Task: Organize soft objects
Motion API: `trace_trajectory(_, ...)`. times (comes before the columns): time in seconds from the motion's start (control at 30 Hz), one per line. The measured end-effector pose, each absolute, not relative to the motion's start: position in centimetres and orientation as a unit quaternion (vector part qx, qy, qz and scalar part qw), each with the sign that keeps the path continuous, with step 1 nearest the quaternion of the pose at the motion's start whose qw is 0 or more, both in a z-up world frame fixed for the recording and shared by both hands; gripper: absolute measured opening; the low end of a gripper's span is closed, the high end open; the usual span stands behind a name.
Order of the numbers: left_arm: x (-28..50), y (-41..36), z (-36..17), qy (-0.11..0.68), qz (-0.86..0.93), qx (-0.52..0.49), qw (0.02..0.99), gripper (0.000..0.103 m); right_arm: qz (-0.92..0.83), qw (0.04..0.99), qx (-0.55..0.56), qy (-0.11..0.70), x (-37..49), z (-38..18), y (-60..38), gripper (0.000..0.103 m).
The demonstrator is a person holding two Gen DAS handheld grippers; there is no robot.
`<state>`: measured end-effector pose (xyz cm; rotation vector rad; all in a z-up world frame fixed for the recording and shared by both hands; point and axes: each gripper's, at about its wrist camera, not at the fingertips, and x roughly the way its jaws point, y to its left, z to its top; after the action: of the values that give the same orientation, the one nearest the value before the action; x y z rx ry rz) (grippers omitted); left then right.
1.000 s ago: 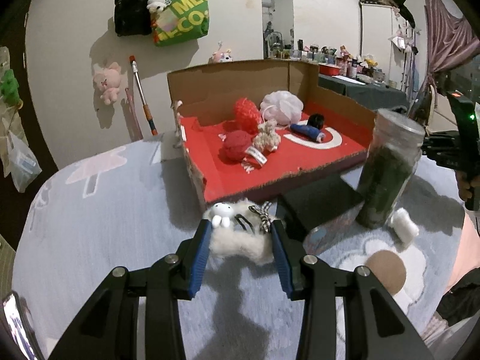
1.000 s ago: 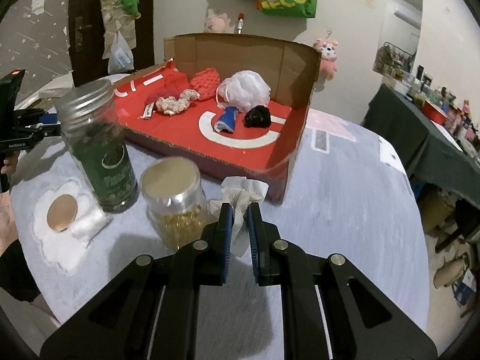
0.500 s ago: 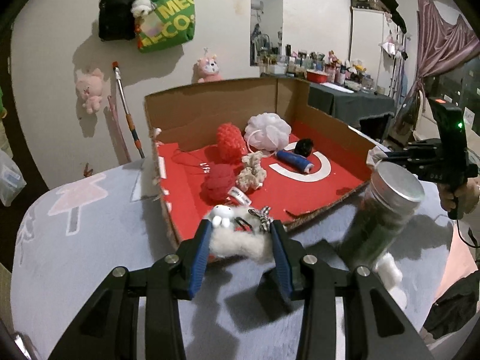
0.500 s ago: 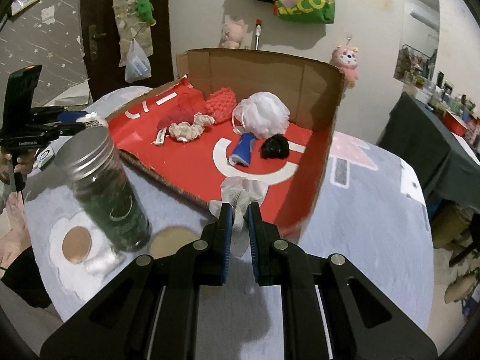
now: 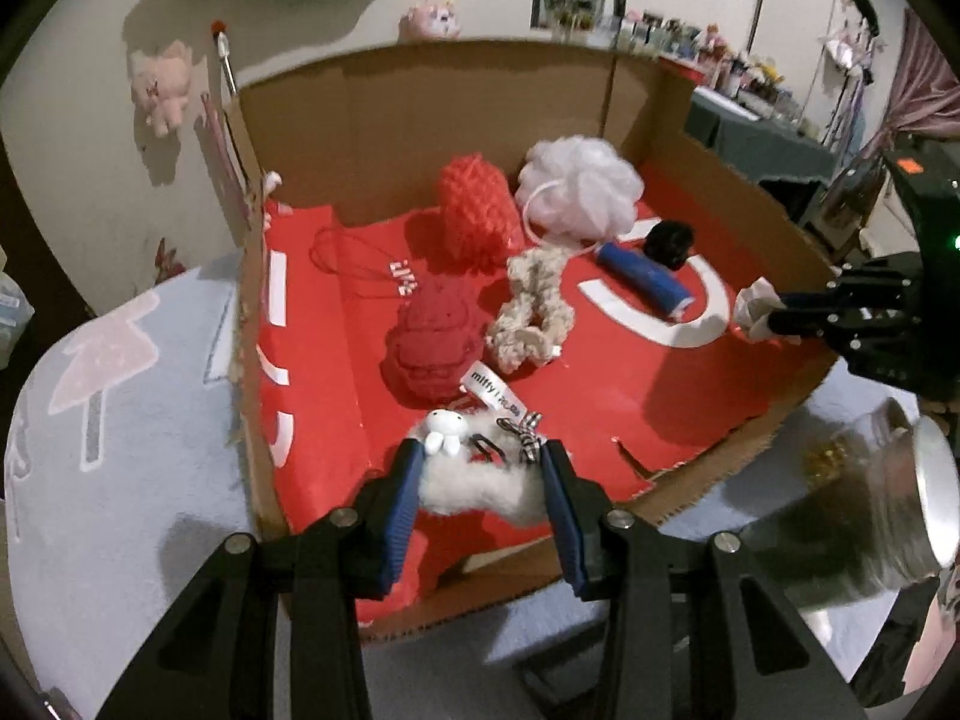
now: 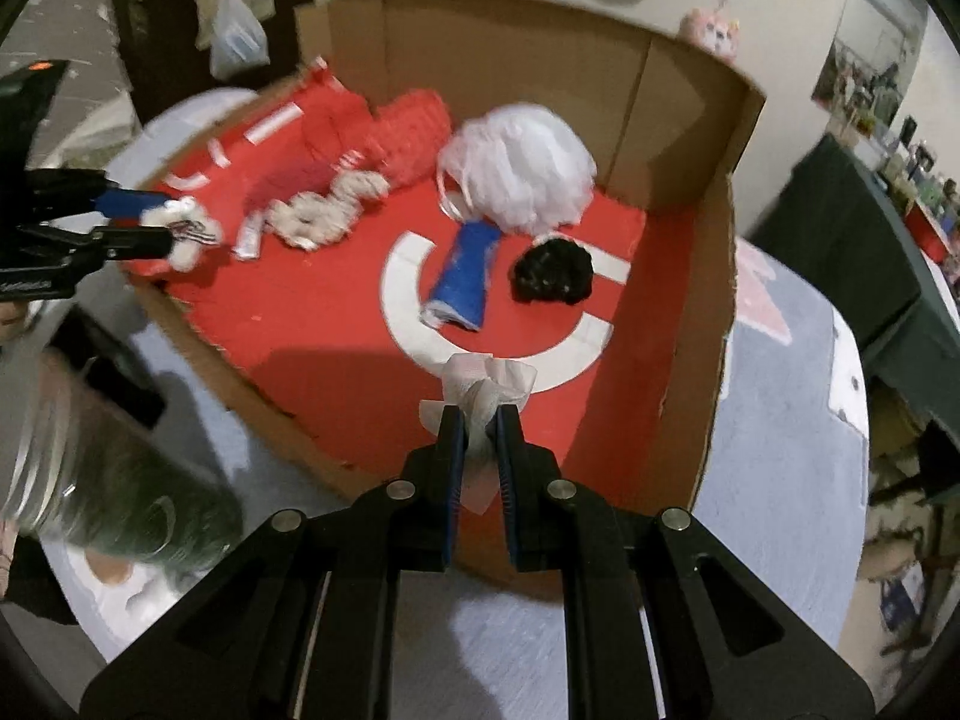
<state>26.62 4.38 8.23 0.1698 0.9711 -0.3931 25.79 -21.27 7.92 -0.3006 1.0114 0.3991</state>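
Two hand-held grippers hang over a cardboard box (image 5: 420, 114) with a red floor, which stands on a pale grey cloth (image 5: 120, 480). At the box's near left corner, the left gripper (image 5: 480, 468) has its blue pads pressed against the sides of a fluffy white toy (image 5: 474, 480) with a small rabbit figure and a checked ribbon, held above the red floor. Inside the box, from left to right, lie a dark red knitted piece (image 5: 432, 342), a bright red knitted piece (image 5: 477, 219), a cream twisted rope toy (image 5: 531, 312), a white mesh bath pouf (image 5: 579, 186), a blue roll (image 5: 645, 276) and a black fuzzy ball (image 5: 669, 243). Further right, the right gripper (image 6: 479, 420) is clamped nearly together on a crumpled white tissue (image 6: 489, 384), held just inside the box's near edge. A dark glass jar (image 5: 870, 522) with a metal lid stands outside the box.
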Motion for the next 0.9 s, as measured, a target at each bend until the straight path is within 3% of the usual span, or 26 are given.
trace_trajectory(0.33, 28.2, 3.8, 6.5, 0.492, -0.169, 0.100, 0.848, 0.043, 0.159, 0.816, -0.159, 0.533, 28.8, 6.2, -20.4, 0.011)
trace_trajectory(0.9, 28.6, 3.3, 5.9, 0.499, -0.166, 0.107, 0.844, 0.049, 0.151, 0.812, -0.164, 0.539, 29.0, 6.0, -20.3, 0.014)
